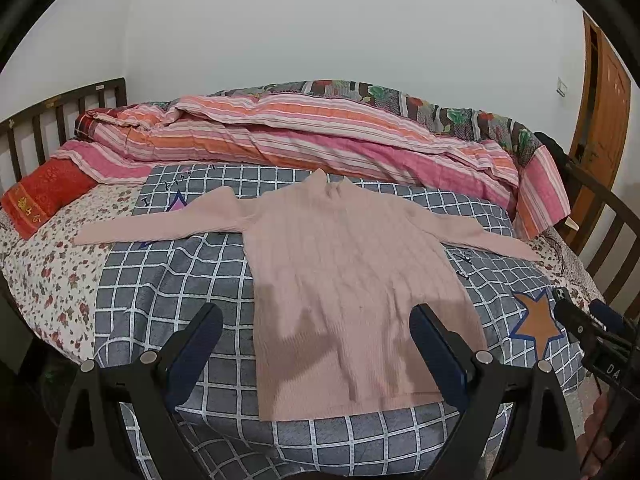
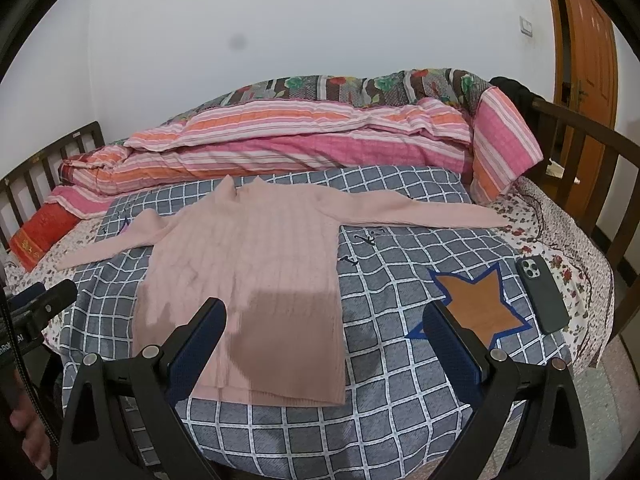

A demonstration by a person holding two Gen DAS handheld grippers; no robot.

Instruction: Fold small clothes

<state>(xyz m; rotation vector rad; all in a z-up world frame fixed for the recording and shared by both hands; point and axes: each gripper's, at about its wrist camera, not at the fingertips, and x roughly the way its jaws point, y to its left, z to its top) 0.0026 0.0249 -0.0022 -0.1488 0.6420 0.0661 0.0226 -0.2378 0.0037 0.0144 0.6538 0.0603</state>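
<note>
At the near edge of the bed point(image 1: 48, 280), the pink sweater point(image 1: 344, 264) is laid flat, hem nearest, collar away. Its hem is straddled by the left gripper point(image 1: 316, 332); the right gripper point(image 2: 324, 332) is offset past its right side, both with fingers point(image 2: 200, 340) released and empty.

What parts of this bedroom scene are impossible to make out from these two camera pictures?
- Pink sweater: its underside, hidden against the checked blanket, both views.
- Phone: its screen, lying face down, right wrist view; in the left wrist view the right gripper covers most of it.
- Dark bundle on the bed rail: too small, both views.
- Floor: cut off by the bed's edge.
</note>
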